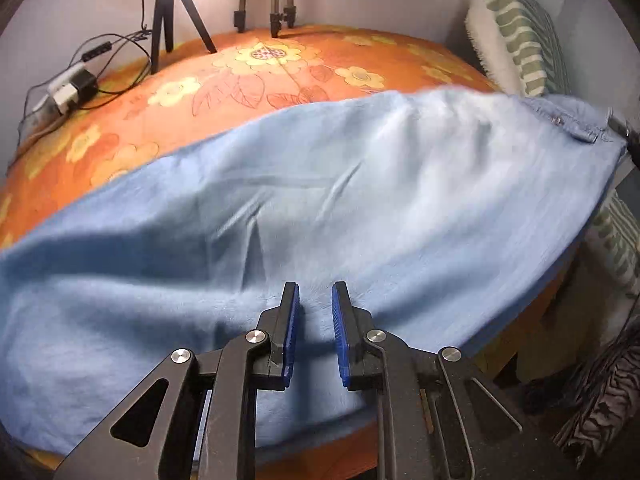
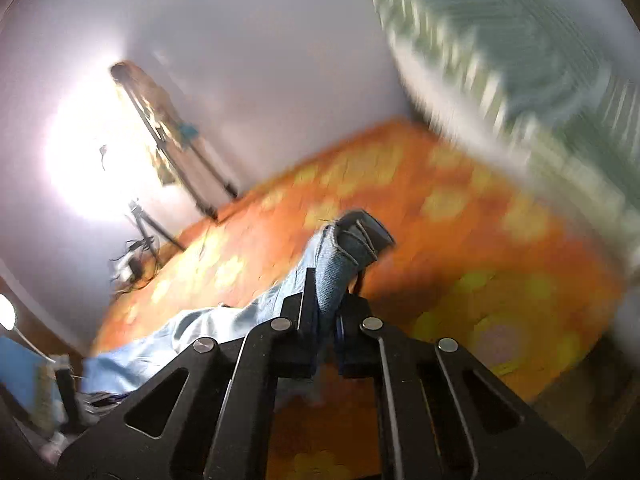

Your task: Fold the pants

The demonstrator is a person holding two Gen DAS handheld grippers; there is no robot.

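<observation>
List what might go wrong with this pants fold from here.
The right gripper pinches only a thick bunched edge of the pants; it may slip out.

The left gripper shows a gap over the cloth with no clear pinch, so that side may stay behind.

The tripod and cables stand nearby; swinging cloth might snag them.
</observation>
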